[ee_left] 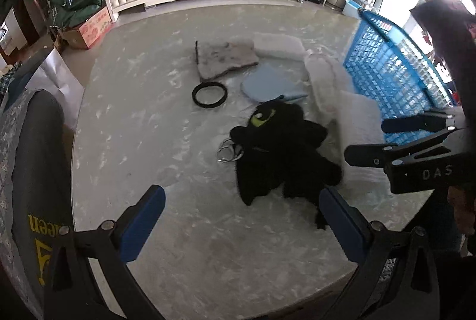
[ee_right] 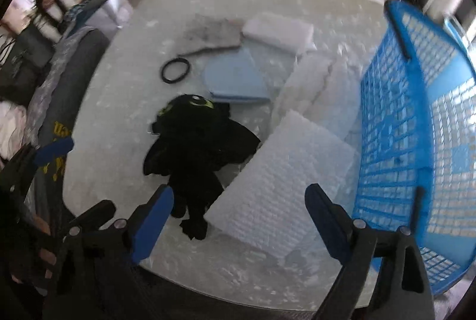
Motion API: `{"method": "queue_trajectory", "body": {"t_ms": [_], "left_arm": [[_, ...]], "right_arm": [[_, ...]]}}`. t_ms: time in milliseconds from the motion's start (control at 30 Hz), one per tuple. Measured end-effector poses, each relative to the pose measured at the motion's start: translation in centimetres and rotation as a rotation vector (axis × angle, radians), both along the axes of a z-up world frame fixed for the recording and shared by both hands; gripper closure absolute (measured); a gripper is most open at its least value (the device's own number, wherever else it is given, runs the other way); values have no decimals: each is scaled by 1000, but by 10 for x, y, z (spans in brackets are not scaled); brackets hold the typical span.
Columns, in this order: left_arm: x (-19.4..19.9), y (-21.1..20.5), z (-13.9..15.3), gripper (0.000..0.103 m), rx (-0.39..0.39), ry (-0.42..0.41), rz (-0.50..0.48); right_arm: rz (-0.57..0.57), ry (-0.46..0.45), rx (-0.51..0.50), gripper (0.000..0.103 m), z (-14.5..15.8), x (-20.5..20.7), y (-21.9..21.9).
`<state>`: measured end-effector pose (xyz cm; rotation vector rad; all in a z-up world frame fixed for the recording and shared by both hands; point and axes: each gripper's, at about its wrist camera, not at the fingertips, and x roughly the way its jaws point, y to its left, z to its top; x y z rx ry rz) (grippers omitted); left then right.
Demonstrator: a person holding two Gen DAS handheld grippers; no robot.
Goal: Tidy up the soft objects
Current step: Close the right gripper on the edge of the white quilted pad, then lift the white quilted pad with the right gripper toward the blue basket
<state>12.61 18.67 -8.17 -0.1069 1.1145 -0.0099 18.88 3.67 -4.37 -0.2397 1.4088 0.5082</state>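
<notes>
The right tool (ee_right: 239, 205) stood open and empty, its blue pads spread wide, and what its gap framed was the near corner of the white quilted pad (ee_right: 285, 180), which lay flat on the marbled surface (ee_right: 119, 117) with its long axis running from about 7 o'clock up to 1 o'clock in the right wrist view. The blue basket (ee_right: 416, 126) rose just beside that pad at 3 o'clock, so the likely move, as I judged it, was a short carry to the right. The black plush dragon (ee_right: 193, 147) lay at 10 to 11 o'clock from the right tool, head away, tail toward the tool's left pad, its wing touching the pad's edge. The left tool (ee_left: 242, 214) was likewise open and held nothing; from it the dragon (ee_left: 279, 153) sat ahead at 12 to 1 o'clock. The right tool (ee_left: 366, 141) showed in that view at 3 o'clock, over the white pad (ee_left: 360, 126). So the right one was nearer the pad and the basket, the left one better placed for the dragon. Farther off lay a pale blue pad (ee_right: 235, 76), a grey mat (ee_right: 211, 31), another white pad (ee_right: 279, 31) and a black ring (ee_right: 175, 69)
</notes>
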Motion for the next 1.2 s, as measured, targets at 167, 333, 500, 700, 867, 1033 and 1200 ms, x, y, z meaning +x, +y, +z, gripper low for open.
{"method": "queue_trajectory", "body": {"t_ms": [167,333,500,700,867,1033,1200], "left_arm": [[7,11,-15,0,-29,13,4],[10,11,-23,0,-61,9,-18],[14,8,-28,0,-67,8,-41],[14,9,-29,0,-74,11,-39],[14,7,-29,0,-52,18,-26],[12,10,-30,0,-35,48,5],[6,14,-23,0,-84,52,32]], "right_arm": [[-97,61,-74,18,-31,12,-3],[-171,78,-107,18,-44,23,-10],[-200,115,-130,18,-62,31,-9],[-190,90,-180,33,-79,30,-2],[-166,32,-218,52,-89,18,-1],[-166,12,-184,76,-84,6,-15],[-136,6,-140,87,-68,1,-24]]}}
